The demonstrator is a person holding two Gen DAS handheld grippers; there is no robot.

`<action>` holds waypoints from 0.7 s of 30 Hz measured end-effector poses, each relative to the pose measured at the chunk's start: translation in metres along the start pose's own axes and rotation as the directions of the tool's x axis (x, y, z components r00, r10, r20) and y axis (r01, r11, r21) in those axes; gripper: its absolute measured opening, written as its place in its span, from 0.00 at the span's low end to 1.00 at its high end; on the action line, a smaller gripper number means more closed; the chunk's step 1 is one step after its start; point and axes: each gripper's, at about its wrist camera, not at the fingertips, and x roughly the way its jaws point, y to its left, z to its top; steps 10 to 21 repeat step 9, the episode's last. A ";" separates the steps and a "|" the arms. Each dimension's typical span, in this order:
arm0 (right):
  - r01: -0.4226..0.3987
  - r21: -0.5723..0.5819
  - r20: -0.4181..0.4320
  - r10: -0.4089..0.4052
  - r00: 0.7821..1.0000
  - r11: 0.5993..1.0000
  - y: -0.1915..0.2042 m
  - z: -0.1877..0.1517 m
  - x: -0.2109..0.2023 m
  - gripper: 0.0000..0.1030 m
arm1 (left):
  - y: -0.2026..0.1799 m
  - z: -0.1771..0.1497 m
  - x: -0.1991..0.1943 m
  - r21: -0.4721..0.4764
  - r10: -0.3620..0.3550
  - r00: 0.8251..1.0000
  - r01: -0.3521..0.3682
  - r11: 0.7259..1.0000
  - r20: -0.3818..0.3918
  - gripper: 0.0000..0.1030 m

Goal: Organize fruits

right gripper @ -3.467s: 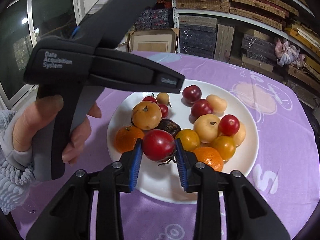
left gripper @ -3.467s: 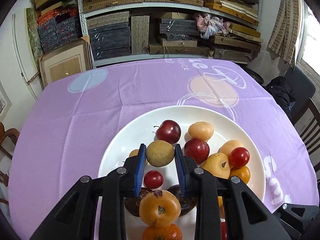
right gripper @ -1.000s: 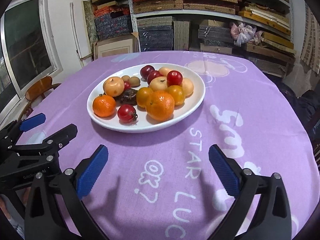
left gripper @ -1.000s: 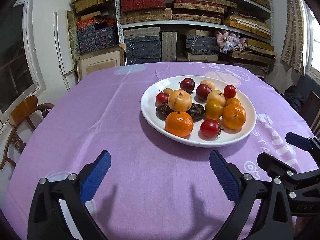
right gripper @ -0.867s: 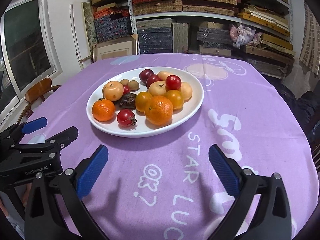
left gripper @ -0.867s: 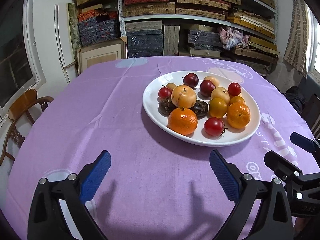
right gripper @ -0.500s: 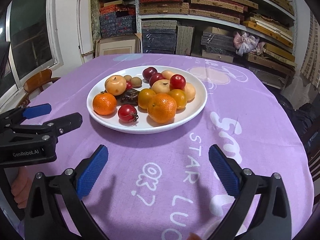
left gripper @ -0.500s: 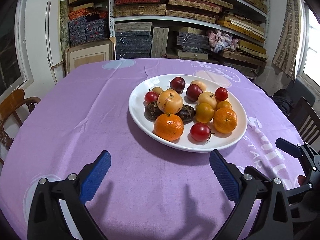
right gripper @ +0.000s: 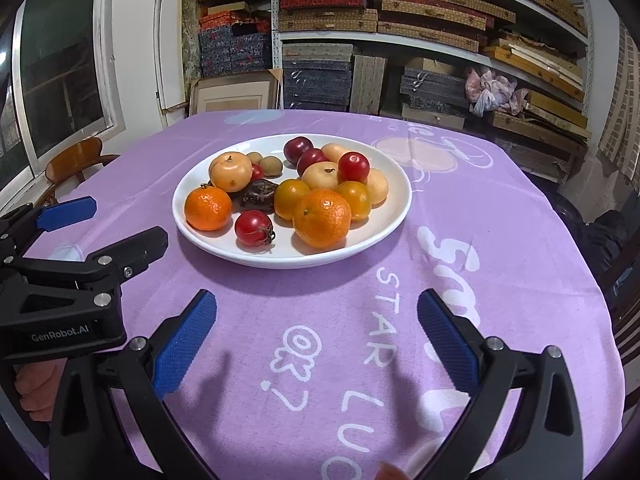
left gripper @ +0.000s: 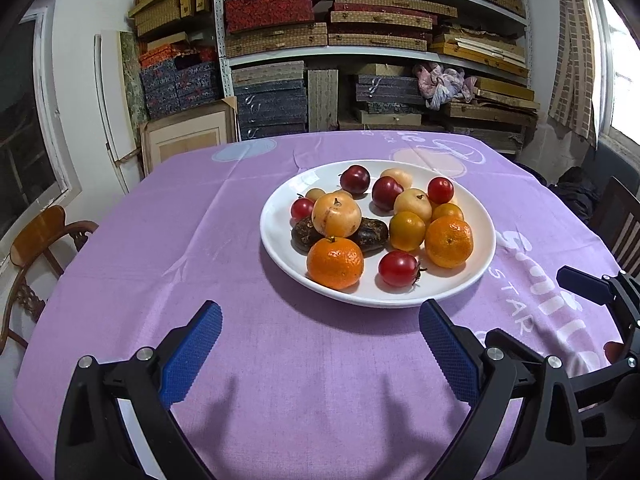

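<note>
A white plate (left gripper: 276,240) on the purple tablecloth holds several fruits: two oranges (left gripper: 335,262), red tomatoes (left gripper: 398,268), dark plums (left gripper: 355,179), yellow fruits (left gripper: 336,215) and two dark brown ones. The plate also shows in the right wrist view (right gripper: 396,208), with an orange (right gripper: 321,218) and a red tomato (right gripper: 253,228) at its near side. My left gripper (left gripper: 320,350) is wide open and empty, above the cloth in front of the plate. My right gripper (right gripper: 316,338) is wide open and empty, also short of the plate.
The purple tablecloth (left gripper: 200,240) carries white lettering on its right part (right gripper: 384,344). Shelves of stacked boxes (left gripper: 328,40) stand behind the table. A wooden chair (left gripper: 36,240) is at the left, another chair (left gripper: 620,216) at the right. The left gripper's body (right gripper: 60,280) shows at the right wrist view's left edge.
Earlier each gripper was shut on a fruit over the plate; both are open and drawn back now. In the last second the views shifted only slightly.
</note>
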 end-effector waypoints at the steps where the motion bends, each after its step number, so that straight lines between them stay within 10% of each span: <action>1: 0.001 -0.004 -0.001 -0.001 1.000 1.000 0.001 0.000 0.000 0.96 | 0.000 0.000 0.000 0.005 -0.001 1.000 0.001 1.000 -0.003 0.97; 21: -0.013 -0.027 -0.014 0.012 1.000 1.000 0.003 -0.001 0.001 0.96 | 0.003 -0.003 0.001 -0.005 0.011 1.000 -0.011 1.000 -0.022 0.97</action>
